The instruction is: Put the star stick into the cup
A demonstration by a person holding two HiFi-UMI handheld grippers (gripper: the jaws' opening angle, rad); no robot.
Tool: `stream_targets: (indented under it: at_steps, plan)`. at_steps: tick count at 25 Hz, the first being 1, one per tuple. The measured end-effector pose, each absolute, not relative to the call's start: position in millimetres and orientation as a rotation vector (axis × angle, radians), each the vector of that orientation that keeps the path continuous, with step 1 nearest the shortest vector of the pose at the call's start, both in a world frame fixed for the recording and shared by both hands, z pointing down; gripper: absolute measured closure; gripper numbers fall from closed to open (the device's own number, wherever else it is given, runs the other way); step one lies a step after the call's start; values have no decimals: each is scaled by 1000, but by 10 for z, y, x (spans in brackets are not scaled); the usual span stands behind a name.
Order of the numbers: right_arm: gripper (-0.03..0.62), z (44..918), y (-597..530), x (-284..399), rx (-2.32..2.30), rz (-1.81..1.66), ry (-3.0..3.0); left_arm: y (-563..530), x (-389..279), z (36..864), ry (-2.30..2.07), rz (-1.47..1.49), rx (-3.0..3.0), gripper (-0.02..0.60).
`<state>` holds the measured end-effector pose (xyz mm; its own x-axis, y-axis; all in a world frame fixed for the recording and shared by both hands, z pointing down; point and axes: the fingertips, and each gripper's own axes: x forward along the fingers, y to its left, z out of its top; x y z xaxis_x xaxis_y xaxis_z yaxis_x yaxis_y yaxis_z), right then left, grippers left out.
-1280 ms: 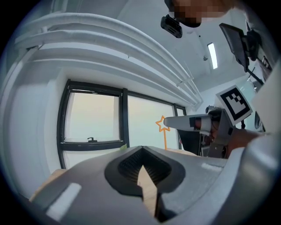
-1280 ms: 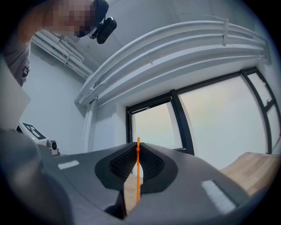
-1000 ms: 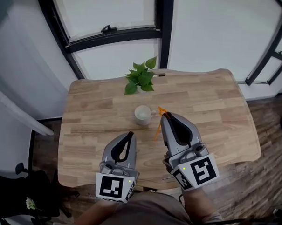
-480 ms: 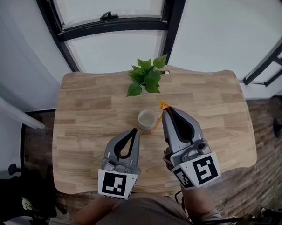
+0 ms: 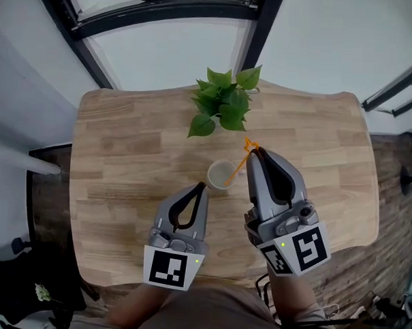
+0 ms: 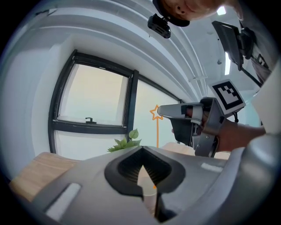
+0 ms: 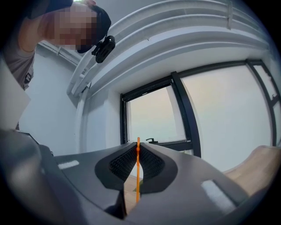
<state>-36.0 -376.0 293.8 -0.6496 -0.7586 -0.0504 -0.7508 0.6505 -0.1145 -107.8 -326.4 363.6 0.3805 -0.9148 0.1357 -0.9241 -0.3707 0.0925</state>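
Right claw (image 5: 258, 153) is up over the middle of the wooden surface (image 5: 124, 157), and it has the star stick (image 5: 241, 162) clamped. In the right gripper view the two jaws are pressed together, with the thin orange shaft running straight up through the line where their tips meet. The star end pokes out just above the claw's tip, on the side toward the plant (image 5: 223, 103). From the grip the shaft slants down and to the left toward the cup (image 5: 219, 174). Its lower end reaches the cup's right rim in the head view, but whether it is already inside the mouth I cannot tell from here. The cup stands upright on the surface, just in front of the plant and just left of the right claw's tip.

Over to the left claw (image 5: 201, 187): jaws together, tips meeting in a point, nothing pinched between them. The tip sits right at the cup's near left edge, and actual contact is not clear. In the left gripper view the pale cup shows through the opening behind the joined tips, with a speck of orange beside it. Beyond it the stick hangs upright from the right claw, its outlined star just above that claw's tip, against the window.
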Motion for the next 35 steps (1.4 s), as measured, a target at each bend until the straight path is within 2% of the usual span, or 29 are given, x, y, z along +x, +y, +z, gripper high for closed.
stream_targets:
  at_steps: [16,20,25,35]
  plan:
    - [553,3951,-4037,-350,-1323,-418,2811,-3590,-1054,4285,-1580,228,2411,581]
    - [550,4000,-4042,-357,-1323,-407,2816,-3618,-1067,4359,-1566,244,2407,581]
    - [501,4016,-4036,-359,-1329,-381,2841,-3641,-1067,4366,-1563,243,2409,581]
    - [505,3886,-3922,-271,-1334,-349,2832,-3587,-1008,4214,-1582,216,2429,581]
